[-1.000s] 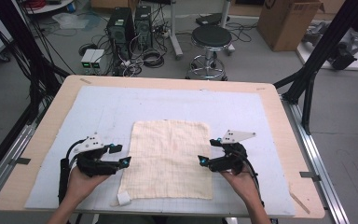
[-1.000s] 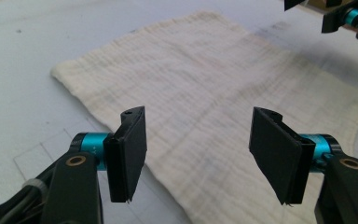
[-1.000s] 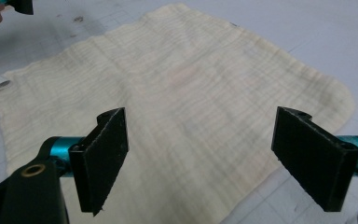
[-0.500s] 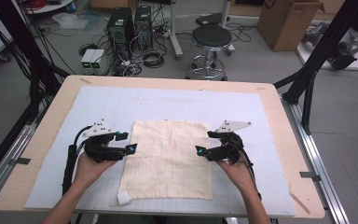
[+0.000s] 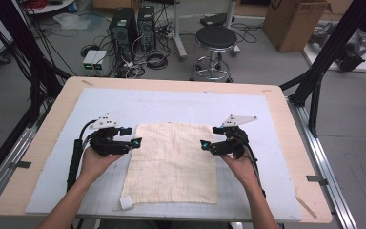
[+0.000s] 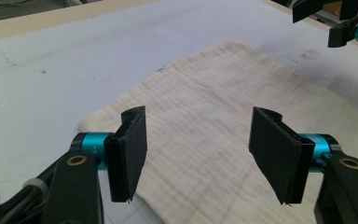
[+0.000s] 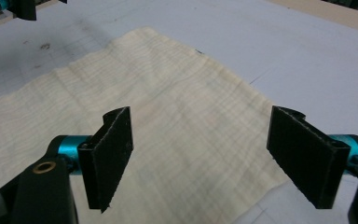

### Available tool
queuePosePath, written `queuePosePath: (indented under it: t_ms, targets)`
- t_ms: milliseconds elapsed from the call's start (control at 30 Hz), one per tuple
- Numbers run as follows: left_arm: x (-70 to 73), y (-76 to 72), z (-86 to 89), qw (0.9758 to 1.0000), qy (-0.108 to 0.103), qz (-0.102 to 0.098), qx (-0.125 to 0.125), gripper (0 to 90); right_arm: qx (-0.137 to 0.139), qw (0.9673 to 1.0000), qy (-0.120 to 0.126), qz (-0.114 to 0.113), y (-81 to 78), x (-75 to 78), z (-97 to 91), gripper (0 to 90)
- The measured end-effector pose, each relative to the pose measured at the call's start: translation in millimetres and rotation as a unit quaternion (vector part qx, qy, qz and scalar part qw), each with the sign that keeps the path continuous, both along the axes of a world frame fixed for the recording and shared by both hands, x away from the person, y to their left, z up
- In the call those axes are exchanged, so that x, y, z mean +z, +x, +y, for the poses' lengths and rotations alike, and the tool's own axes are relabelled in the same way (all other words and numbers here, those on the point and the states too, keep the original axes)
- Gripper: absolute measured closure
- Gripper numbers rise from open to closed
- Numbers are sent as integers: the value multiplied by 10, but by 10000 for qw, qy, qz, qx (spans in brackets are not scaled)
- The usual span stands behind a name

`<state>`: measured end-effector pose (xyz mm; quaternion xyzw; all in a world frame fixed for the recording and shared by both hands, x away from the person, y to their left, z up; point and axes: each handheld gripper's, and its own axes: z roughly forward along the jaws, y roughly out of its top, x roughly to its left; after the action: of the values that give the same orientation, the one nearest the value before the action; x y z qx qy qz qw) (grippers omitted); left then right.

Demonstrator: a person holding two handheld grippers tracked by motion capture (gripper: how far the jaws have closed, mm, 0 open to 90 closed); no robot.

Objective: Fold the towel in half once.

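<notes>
A cream cloth [image 5: 171,162] lies flat and spread out on the table's white mat [image 5: 276,143]. My left gripper [image 5: 137,141] hovers at the cloth's left edge near its far corner, pointing right, jaws open. In the left gripper view the open left gripper [image 6: 200,154] has the cloth [image 6: 205,93] below it, untouched. My right gripper [image 5: 204,144] mirrors it at the right edge, pointing left. In the right gripper view the right gripper [image 7: 205,158] is open above the cloth [image 7: 168,93]; its jaws have just been closing a little, with nothing between the pads.
A small white tag [image 5: 126,202] sticks out at the cloth's near-left corner. The wooden tabletop [image 5: 43,138] frames the mat. Black frame posts [image 5: 314,81] stand at the table's sides, and a stool [image 5: 214,38] and computer gear sit on the floor beyond.
Both hands have slid away from the person along the cloth's side edges, from its middle toward its far corners. The cloth has not moved.
</notes>
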<state>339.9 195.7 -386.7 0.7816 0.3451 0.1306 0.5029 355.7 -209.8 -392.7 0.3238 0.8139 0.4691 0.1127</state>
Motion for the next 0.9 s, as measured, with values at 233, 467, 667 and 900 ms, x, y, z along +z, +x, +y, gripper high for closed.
queuePosePath:
  t_ms: [233,467,667,900]
  targets:
    - [32,247,-60,9998,39,13,211,385,-226,9997,-25,123,204,36,-27,278]
    - [-58,473,-62,9983,97,107,566,423,-471,9987,-137,117,418,84,-29,395]
    - [-206,652,-45,9936,-137,240,1092,474,-604,9972,-425,142,610,8,8,524]
    - [-412,807,-75,9891,97,650,1320,544,-684,9947,-526,564,769,-214,-15,570]
